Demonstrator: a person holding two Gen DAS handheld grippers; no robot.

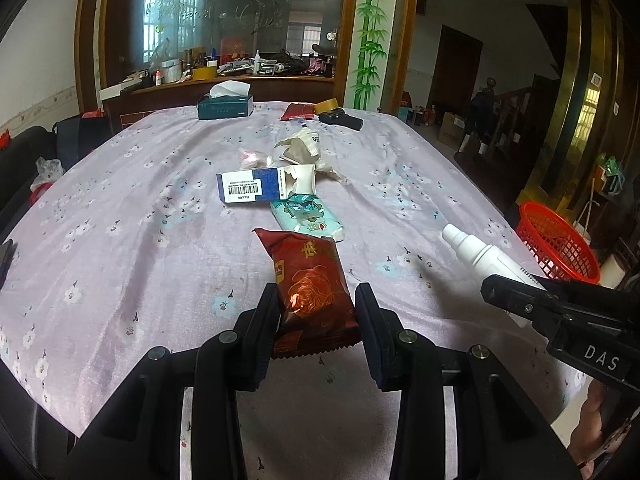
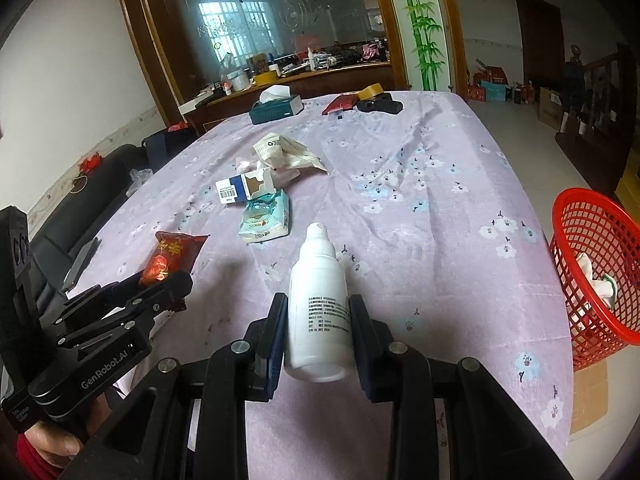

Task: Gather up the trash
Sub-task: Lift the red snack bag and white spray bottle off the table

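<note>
My left gripper [image 1: 317, 300] is shut on a dark red snack packet [image 1: 310, 284], held above the lilac tablecloth; the same red snack packet [image 2: 172, 258] shows at the left in the right wrist view. My right gripper [image 2: 318, 312] is shut on a white plastic bottle [image 2: 318, 304], nozzle pointing away; that white bottle [image 1: 480, 256] appears at the right of the left wrist view. Ahead on the cloth lie a blue-and-white carton [image 1: 264, 186], a teal tissue pack [image 1: 306, 216] and crumpled paper wrappers [image 1: 306, 148]. A red mesh basket [image 2: 596, 272] stands off the table's right edge.
At the table's far end sit a tissue box [image 1: 225, 105], a red pouch [image 1: 296, 111], a tape roll [image 1: 327, 105] and a black case [image 1: 341, 119]. A dark sofa [image 2: 80, 208] runs along the left side. The red basket holds white crumpled paper [image 2: 596, 276].
</note>
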